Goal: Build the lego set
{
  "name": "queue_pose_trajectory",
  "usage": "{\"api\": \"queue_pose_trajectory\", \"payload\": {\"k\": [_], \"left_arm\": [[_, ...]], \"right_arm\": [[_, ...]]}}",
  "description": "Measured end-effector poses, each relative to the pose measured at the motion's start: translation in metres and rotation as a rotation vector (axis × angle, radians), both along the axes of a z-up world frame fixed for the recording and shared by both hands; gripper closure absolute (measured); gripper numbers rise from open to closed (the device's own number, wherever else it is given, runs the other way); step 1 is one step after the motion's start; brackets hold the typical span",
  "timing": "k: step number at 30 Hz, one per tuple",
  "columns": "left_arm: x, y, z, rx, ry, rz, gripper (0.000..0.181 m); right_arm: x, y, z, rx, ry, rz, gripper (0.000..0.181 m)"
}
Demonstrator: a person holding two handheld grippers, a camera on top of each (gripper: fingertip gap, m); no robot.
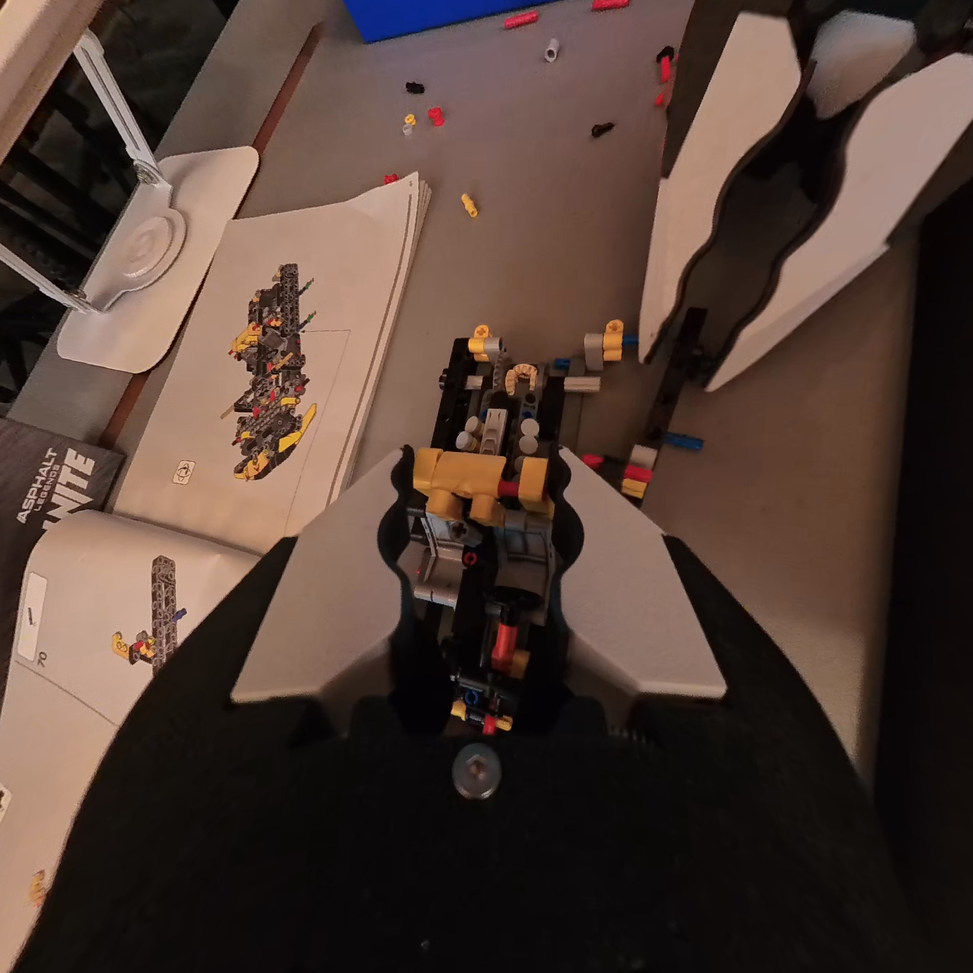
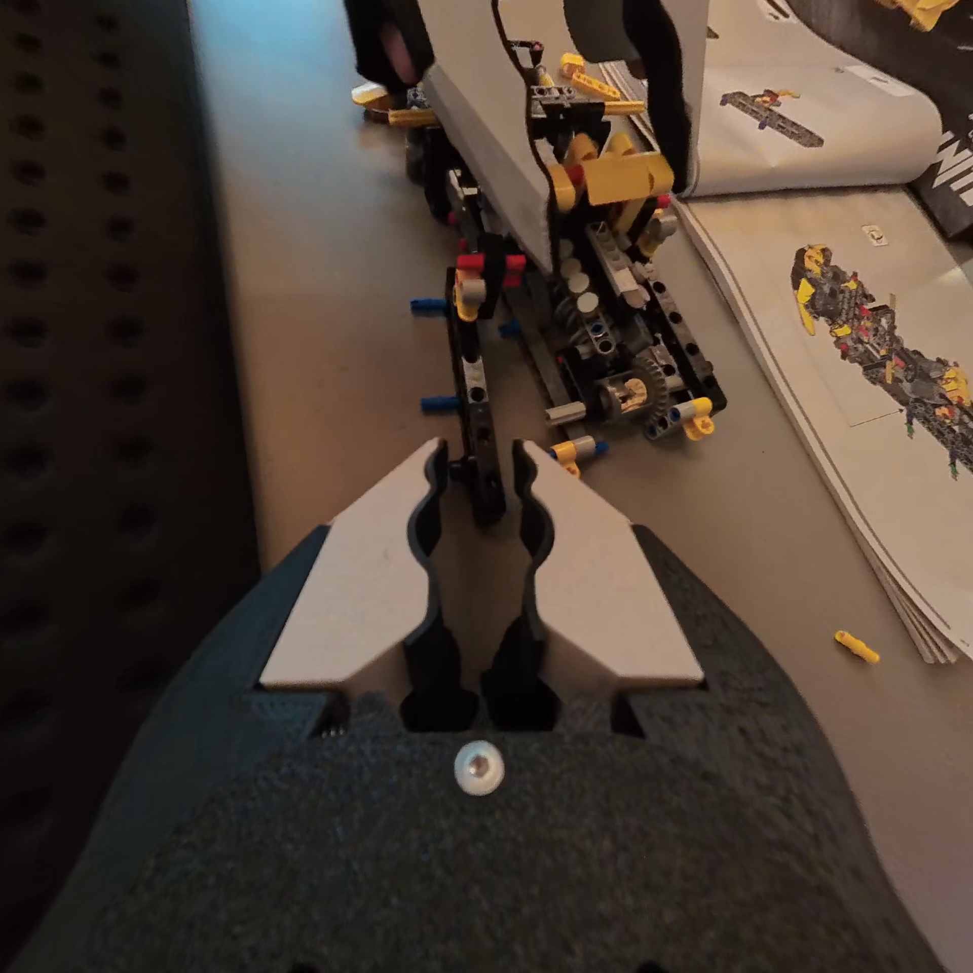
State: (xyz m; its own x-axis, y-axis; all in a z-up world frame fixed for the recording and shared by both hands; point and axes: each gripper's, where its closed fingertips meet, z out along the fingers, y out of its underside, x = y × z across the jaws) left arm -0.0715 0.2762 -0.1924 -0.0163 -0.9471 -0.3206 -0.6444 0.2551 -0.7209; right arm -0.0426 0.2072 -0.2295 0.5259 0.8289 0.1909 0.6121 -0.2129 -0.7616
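The chassis (image 1: 500, 421) lies in the middle of the table (image 1: 553, 237), and the left gripper (image 1: 482, 489) is clamped across its yellow end, with one finger on each side. The right gripper (image 2: 479, 474) comes from 6 o'clock in its own view, and its fingers stand a little apart around the near end of the black beam (image 2: 476, 400); I cannot tell if the pads already touch it. This beam lies just beside the chassis, at its 9 o'clock in the right view, and it carries blue pins (image 2: 439, 404) that point away from the chassis. I judge that the step in hand is to grip this beam and join it to the side of the chassis. To do it well, the left gripper should hold the chassis firmly on the table, and the right one should close low on the beam, keep it parallel to the side of the chassis, and push straight. The grey-yellow connector (image 2: 574, 450) at 3 o'clock of the right fingertips is near and could catch. The open booklet (image 2: 842, 368) lies at 3 o'clock of the chassis, partly near its edge. Loose pins (image 1: 436, 116) are spread at 12 o'clock in the left view, well apart, and one yellow pin (image 2: 857, 646) lies beside the booklet.
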Motion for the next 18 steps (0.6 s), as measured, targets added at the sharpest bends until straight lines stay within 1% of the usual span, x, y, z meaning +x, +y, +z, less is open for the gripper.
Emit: {"api": "queue_pose_trajectory", "payload": {"k": [3, 5, 8, 10, 14, 18], "left_arm": [[-0.001, 0.000, 0.000, 0.001, 0.002, -0.001, 0.129], [-0.001, 0.000, 0.000, 0.000, 0.001, -0.002, 0.129], [-0.001, 0.000, 0.000, 0.001, 0.000, -0.003, 0.129], [-0.001, 0.000, 0.000, 0.001, 0.000, -0.003, 0.129], [-0.001, 0.000, 0.000, 0.005, 0.002, -0.002, 0.129], [0.000, 0.000, 0.000, 0.005, 0.002, -0.001, 0.129]], "right_arm": [[0.001, -0.006, 0.010, 0.030, 0.045, 0.010, 0.155], [0.008, -0.006, 0.015, 0.053, 0.047, -0.009, 0.156], [0.021, -0.005, 0.010, 0.058, -0.002, -0.032, 0.157], [0.022, -0.007, 0.008, 0.039, 0.001, -0.023, 0.165], [0.022, -0.001, 0.005, 0.038, -0.012, -0.052, 0.173], [0.020, 0.005, 0.005, 0.063, -0.012, -0.066, 0.173]]}}
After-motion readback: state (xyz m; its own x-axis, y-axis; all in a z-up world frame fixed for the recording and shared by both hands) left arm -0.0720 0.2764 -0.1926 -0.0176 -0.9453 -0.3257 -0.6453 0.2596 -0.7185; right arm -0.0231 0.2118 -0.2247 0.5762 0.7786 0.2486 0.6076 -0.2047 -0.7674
